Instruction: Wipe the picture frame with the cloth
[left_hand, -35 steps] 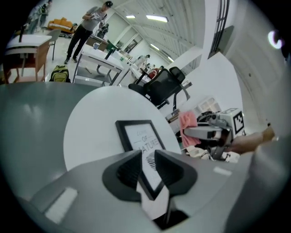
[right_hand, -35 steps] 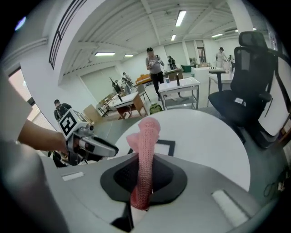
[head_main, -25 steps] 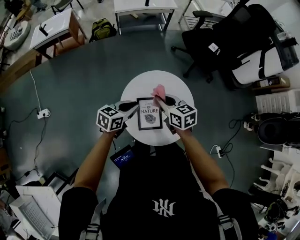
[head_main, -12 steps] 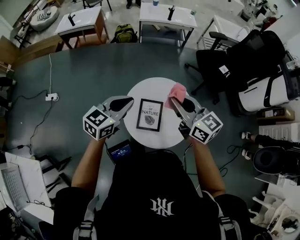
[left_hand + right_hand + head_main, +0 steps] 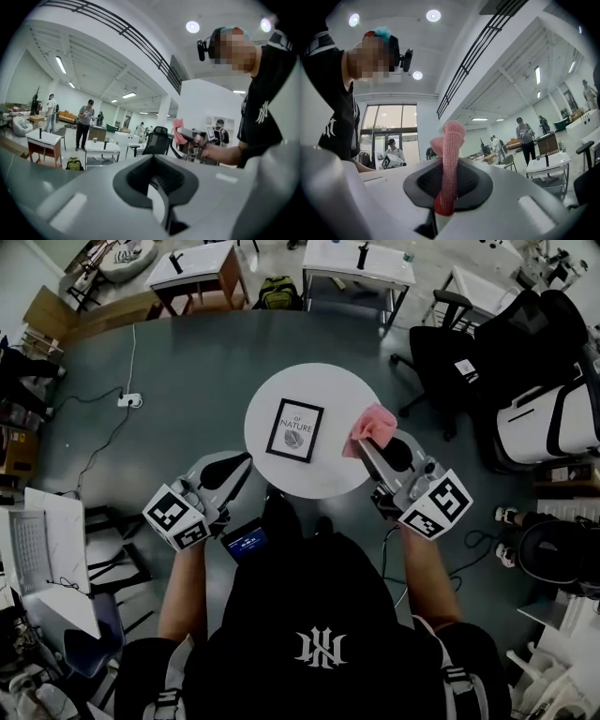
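The black picture frame [image 5: 294,430] lies flat on the round white table [image 5: 323,390], its print facing up. A pink cloth [image 5: 373,427] hangs over the table's right edge, and my right gripper [image 5: 371,448] is shut on it. In the right gripper view the cloth [image 5: 450,159] stands up between the jaws of that gripper [image 5: 444,190]. My left gripper [image 5: 232,468] is held off the table's lower left edge, away from the frame, and nothing is in it. In the left gripper view its jaws [image 5: 157,180] meet, and the cloth [image 5: 178,131] shows far off.
Black office chairs [image 5: 469,352] stand right of the table. Desks [image 5: 356,263] line the far side. A power strip with a cable [image 5: 129,399] lies on the floor at left. A small blue-lit screen [image 5: 246,542] sits by my waist. People stand far off in both gripper views.
Both grippers have drawn back from the frame toward my body. The right one carried the cloth off the frame to the table's right edge; the left one left the table to the lower left.
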Demonstrator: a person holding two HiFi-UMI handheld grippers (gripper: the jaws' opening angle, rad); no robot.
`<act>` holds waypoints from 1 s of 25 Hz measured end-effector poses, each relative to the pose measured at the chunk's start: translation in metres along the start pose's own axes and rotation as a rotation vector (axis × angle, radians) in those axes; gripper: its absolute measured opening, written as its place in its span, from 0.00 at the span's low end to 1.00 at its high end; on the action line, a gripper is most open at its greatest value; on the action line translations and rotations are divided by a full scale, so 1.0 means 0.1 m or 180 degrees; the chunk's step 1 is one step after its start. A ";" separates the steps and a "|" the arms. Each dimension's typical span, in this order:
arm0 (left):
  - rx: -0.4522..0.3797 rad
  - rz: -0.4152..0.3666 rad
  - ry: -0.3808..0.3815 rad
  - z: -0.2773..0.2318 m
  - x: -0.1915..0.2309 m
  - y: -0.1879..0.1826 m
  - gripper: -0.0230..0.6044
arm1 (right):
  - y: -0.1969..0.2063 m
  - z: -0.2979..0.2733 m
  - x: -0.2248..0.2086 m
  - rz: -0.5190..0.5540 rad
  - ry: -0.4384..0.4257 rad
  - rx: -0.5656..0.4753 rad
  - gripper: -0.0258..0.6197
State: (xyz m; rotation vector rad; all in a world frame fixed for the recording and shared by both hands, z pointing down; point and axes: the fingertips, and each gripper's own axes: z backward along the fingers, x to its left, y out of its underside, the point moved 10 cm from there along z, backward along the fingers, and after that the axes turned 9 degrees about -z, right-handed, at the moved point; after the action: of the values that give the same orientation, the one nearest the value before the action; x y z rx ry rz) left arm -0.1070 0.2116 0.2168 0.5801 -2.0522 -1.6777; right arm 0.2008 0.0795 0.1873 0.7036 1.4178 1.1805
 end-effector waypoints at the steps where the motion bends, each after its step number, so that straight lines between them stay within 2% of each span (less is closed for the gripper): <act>1: 0.0003 0.0064 -0.0031 0.04 -0.12 0.07 0.04 | 0.04 0.09 0.02 0.0009 -0.0020 -0.0004 0.08; 6: 0.0202 0.0256 -0.0125 0.32 -0.68 0.29 0.04 | 0.45 0.38 0.26 -0.0280 -0.0145 0.0132 0.08; 10: 0.0233 0.0265 -0.0048 0.54 -0.84 0.39 0.03 | 0.66 0.51 0.60 -0.0348 -0.0179 0.0229 0.08; 16: -0.0014 0.0214 0.0230 0.86 -1.05 0.39 0.03 | 0.74 0.63 1.28 -0.0192 -0.0092 0.0301 0.08; 19: -0.0150 0.0184 0.0345 1.08 -1.20 0.41 0.03 | 0.86 0.63 1.63 -0.0228 0.0005 0.0351 0.08; 22: -0.0283 0.0291 0.0397 1.47 -1.33 0.57 0.03 | 1.07 0.57 2.05 -0.0297 0.0037 0.0411 0.08; 25: -0.0305 0.0397 0.0419 1.78 -1.38 0.77 0.03 | 1.23 0.51 2.37 -0.0298 0.0058 0.0482 0.08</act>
State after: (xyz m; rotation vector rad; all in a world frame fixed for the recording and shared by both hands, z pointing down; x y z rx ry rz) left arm -0.0988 0.4471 0.2523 0.5061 -1.8652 -1.6116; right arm 0.1746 0.3480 0.2207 0.7245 1.5506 1.0169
